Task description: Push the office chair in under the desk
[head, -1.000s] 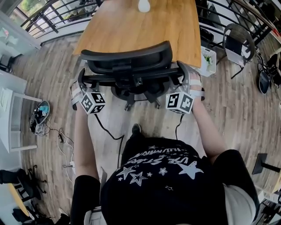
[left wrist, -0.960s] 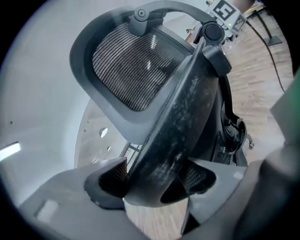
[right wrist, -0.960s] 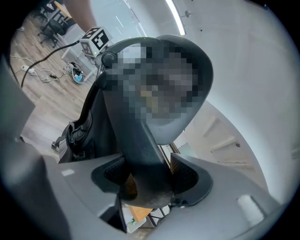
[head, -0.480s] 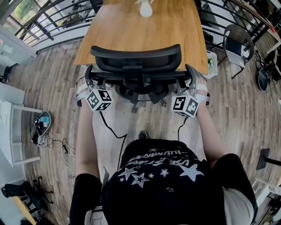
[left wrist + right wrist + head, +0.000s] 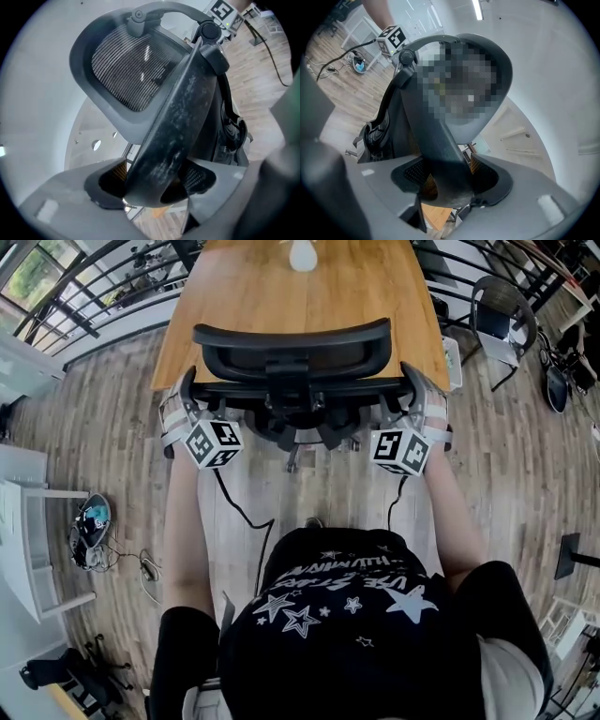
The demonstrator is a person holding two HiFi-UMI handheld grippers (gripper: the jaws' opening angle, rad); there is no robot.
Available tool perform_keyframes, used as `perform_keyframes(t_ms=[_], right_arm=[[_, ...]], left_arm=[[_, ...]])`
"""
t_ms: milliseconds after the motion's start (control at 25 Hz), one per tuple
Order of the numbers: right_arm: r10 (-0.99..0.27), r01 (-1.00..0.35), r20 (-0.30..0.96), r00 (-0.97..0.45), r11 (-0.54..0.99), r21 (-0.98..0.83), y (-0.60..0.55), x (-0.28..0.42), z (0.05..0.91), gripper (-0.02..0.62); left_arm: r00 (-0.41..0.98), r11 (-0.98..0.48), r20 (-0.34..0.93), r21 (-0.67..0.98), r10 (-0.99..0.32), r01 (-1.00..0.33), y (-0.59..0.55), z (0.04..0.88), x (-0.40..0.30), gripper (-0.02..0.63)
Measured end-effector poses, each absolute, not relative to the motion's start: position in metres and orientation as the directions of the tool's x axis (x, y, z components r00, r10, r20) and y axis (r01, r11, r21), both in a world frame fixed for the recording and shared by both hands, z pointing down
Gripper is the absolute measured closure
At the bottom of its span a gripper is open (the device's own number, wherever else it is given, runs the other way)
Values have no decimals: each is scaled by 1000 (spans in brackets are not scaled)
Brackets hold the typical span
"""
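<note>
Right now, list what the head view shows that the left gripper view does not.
Only the head view: the white object on the desk, the person's star-printed shirt, and a second chair at right. Only the left gripper view: the left claw closed on the armrest, jaws pressing both its sides, and the backrest's mesh up close. Both: the office chair and the wooden floor.
</note>
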State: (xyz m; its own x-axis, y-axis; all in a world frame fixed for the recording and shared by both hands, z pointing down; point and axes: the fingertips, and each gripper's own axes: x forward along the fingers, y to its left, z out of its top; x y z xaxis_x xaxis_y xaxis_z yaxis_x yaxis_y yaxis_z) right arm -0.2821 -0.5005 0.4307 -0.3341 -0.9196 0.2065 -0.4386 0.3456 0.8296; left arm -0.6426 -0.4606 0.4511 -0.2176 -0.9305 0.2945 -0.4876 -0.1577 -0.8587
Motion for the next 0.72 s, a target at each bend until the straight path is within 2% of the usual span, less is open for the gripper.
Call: perform_keyframes(t_ms=[720], right_arm=[[-937, -456, 180, -299, 307, 836, -500, -287, 439, 328]], left_arm=[[-161, -177, 280, -867, -946, -465, -484, 458, -649, 270]])
